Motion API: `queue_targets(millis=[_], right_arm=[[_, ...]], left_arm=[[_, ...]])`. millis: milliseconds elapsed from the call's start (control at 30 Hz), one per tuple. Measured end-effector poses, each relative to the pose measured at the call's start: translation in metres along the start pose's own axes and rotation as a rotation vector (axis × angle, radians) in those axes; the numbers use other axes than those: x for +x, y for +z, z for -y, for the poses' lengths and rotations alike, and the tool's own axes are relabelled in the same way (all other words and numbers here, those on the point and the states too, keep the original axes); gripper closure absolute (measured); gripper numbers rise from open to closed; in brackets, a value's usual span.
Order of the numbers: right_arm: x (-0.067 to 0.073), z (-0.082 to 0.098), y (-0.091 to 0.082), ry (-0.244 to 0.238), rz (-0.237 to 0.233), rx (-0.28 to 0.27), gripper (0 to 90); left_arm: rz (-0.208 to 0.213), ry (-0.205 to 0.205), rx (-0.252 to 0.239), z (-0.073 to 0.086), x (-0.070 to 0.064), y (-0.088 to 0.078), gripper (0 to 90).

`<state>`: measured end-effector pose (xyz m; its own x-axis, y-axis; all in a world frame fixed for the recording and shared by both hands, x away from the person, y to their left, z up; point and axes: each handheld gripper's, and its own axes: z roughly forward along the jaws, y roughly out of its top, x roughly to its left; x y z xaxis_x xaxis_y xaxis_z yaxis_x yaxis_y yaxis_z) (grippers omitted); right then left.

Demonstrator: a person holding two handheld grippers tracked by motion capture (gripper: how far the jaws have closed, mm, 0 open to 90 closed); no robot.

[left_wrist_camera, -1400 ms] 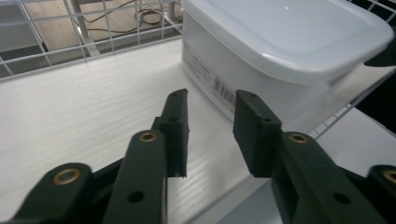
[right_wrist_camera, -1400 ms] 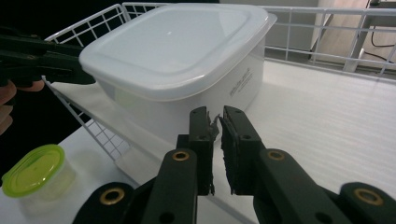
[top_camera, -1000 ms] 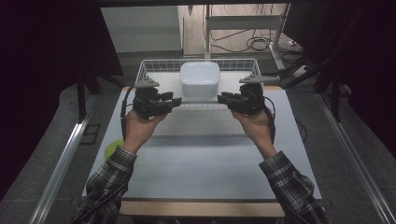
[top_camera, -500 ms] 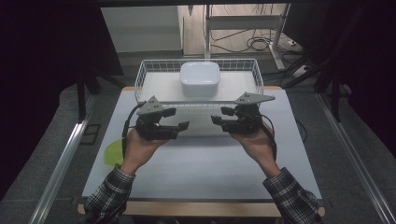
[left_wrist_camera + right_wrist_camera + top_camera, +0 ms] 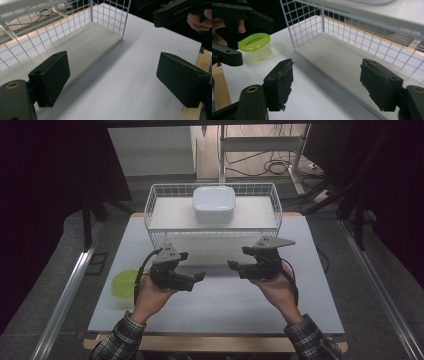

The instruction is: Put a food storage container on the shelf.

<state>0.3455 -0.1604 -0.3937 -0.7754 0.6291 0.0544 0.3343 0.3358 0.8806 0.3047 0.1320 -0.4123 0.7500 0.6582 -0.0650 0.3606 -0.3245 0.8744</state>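
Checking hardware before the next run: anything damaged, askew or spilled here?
One thing: the right gripper's pads look chewed, with ragged, torn edges, while the left gripper's pads look smooth. Nothing spilled. The white box sits level in the wire basket; the green-lidded cup stands upright.

A white table (image 5: 220,300) with a wooden edge. A wire basket (image 5: 155,205) stands at its far side. A green-lidded cup (image 5: 124,282) sits near the left edge.

Bare table (image 5: 215,305) ahead, wire basket (image 5: 165,236) blocking beyond.
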Motion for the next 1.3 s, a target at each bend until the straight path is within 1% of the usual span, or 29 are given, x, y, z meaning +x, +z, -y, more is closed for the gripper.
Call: queue_targets(millis=[67, 100, 133, 167, 200, 267, 333, 467, 533, 633, 667, 700, 733, 833, 900, 933, 967, 1000, 1100, 1133, 1167, 1200, 1233, 1267, 1300], right_arm=[[0.0, 0.003, 0.0, 0.004, 0.003, 0.001, 25.8], [-0.001, 0.006, 0.0, 0.004, 0.002, 0.002, 24.8], [-0.001, 0.009, 0.001, -0.002, 0.003, 0.015, 22.6], [-0.001, 0.012, 0.002, -0.006, 0.009, 0.018, 20.5], [-0.001, 0.012, 0.002, -0.006, 0.009, 0.018, 20.5], [-0.001, 0.019, 0.003, -0.001, -0.004, 0.024, 16.9], [0.0, 0.022, 0.003, -0.004, -0.006, 0.029, 14.9], [0.002, 0.03, 0.003, -0.011, -0.019, 0.029, 10.5], [0.003, 0.035, 0.003, -0.015, -0.027, 0.028, 9.6], [0.003, 0.045, 0.003, -0.021, -0.038, 0.03, 6.5], [0.003, 0.045, 0.003, -0.021, -0.038, 0.03, 6.5], [0.002, 0.053, 0.004, -0.023, -0.034, 0.042, 5.7], [0.002, 0.056, 0.004, -0.022, -0.037, 0.049, 5.4], [0.0, 0.071, 0.004, -0.014, -0.036, 0.071, 3.6], [-0.002, 0.079, 0.002, -0.013, -0.035, 0.079, 2.9], [-0.002, 0.079, 0.002, -0.013, -0.035, 0.079, 2.9], [-0.002, 0.087, 0.0, -0.016, -0.03, 0.081, 2.7], [-0.002, 0.087, 0.0, -0.016, -0.03, 0.081, 2.7], [-0.003, 0.095, -0.004, -0.016, -0.032, 0.075, 2.7], [-0.003, 0.099, -0.006, -0.018, -0.04, 0.072, 2.7], [-0.003, 0.101, -0.007, -0.021, -0.039, 0.073, 2.8], [-0.003, 0.101, -0.007, -0.021, -0.039, 0.073, 2.8], [-0.001, 0.105, -0.007, -0.037, -0.023, 0.085, 3.2], [-0.001, 0.105, -0.007, -0.037, -0.023, 0.085, 3.2], [0.0, 0.109, -0.006, -0.057, -0.008, 0.103, 3.6]], left_arm=[[-0.003, 0.005, 0.007, 0.001, -0.001, 0.001, 9.3], [-0.016, 0.013, 0.005, 0.004, -0.003, 0.001, 9.3], [-0.019, 0.017, 0.005, 0.005, -0.004, 0.001, 8.8], [-0.018, 0.018, 0.005, 0.007, -0.004, 0.001, 7.7], [-0.015, 0.018, 0.005, 0.009, -0.005, 0.002, 7.7], [-0.014, 0.033, 0.011, 0.018, -0.006, 0.004, 5.9], [-0.018, 0.039, 0.018, 0.024, -0.006, 0.005, 5.2], [-0.012, 0.039, 0.016, 0.036, -0.005, 0.009, 4.1], [-0.02, 0.054, 0.028, 0.042, -0.005, 0.011, 4.7], [-0.024, 0.06, 0.022, 0.053, -0.005, 0.013, 4.6], [-0.024, 0.06, 0.022, 0.053, -0.005, 0.013, 4.5], [-0.021, 0.047, 0.019, 0.058, -0.004, 0.014, 4.3], [-0.016, 0.04, 0.021, 0.061, -0.003, 0.014, 4.3], [-0.025, 0.03, 0.033, 0.068, -0.002, 0.016, 4.3], [-0.021, 0.018, 0.033, 0.074, -0.003, 0.016, 4.4], [-0.021, 0.018, 0.033, 0.074, -0.003, 0.016, 4.4], [-0.018, 0.012, 0.036, 0.079, -0.004, 0.016, 4.4], [-0.018, 0.012, 0.036, 0.079, -0.004, 0.016, 4.5], [-0.027, 0.021, 0.039, 0.086, -0.007, 0.014, 4.4], [-0.024, 0.019, 0.037, 0.087, -0.007, 0.014, 4.4], [-0.009, 0.006, 0.037, 0.091, -0.008, 0.013, 4.2], [-0.009, 0.006, 0.037, 0.091, -0.008, 0.013, 4.1], [-0.003, -0.011, 0.055, 0.095, -0.008, 0.013, 4.1], [-0.003, -0.011, 0.055, 0.095, -0.008, 0.013, 4.1], [-0.016, -0.013, 0.072, 0.097, -0.008, 0.012, 4.1]])
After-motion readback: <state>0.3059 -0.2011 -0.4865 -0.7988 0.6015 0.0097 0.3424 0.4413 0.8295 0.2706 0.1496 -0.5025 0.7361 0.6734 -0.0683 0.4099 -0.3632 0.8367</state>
